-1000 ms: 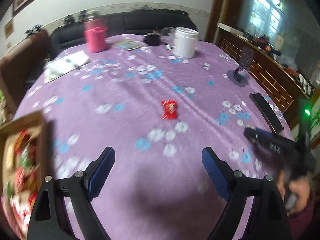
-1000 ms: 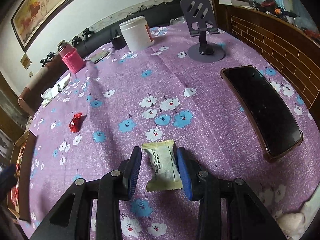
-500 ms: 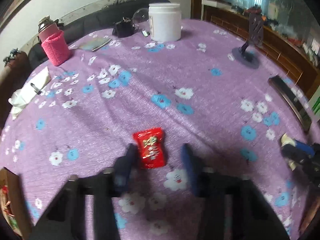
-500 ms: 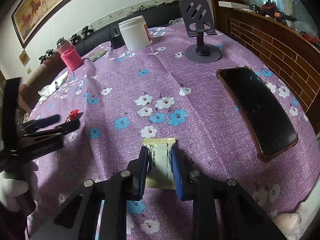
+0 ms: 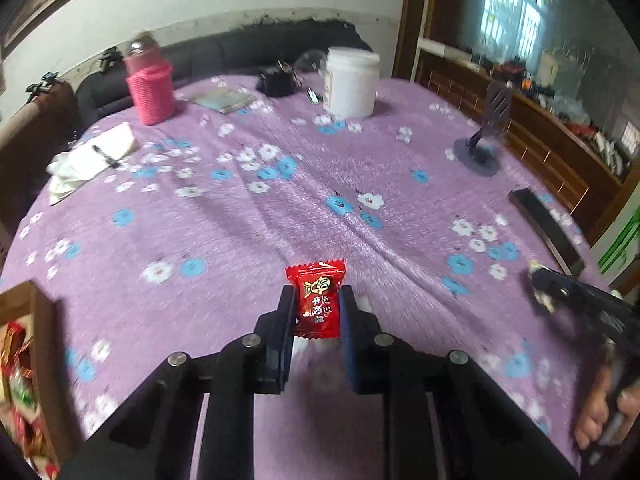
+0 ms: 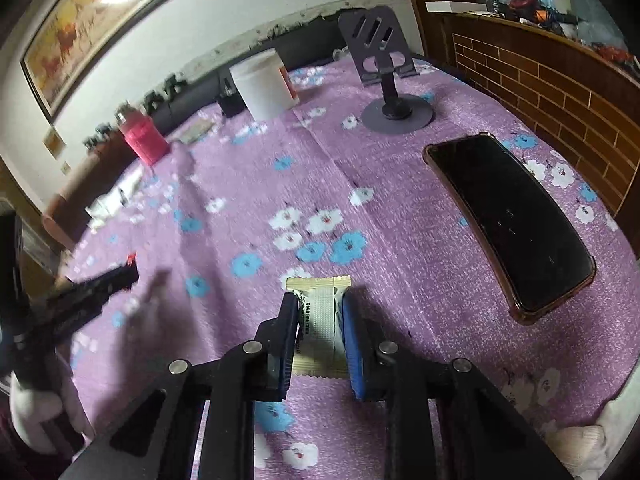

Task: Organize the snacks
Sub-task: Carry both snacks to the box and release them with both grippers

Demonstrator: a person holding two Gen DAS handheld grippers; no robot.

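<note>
The left gripper [image 5: 316, 310] has its fingers [image 5: 285, 320] clamped on a red candy packet [image 5: 318, 300], which protrudes forward from between them above the purple floral desk [image 5: 240, 220]. The right gripper [image 6: 318, 320] has its fingers [image 6: 352, 328] pressed against both sides of a pale beige snack sachet [image 6: 320, 312], lying flat on the desk. Left of the left fingers, at the desk edge, sits a wooden box [image 5: 40, 340] containing assorted snacks. Right of the right fingers lies a black phone [image 6: 512, 220]. Beyond both stand a white jar [image 5: 352, 82] and a phone stand [image 6: 388, 80].
</note>
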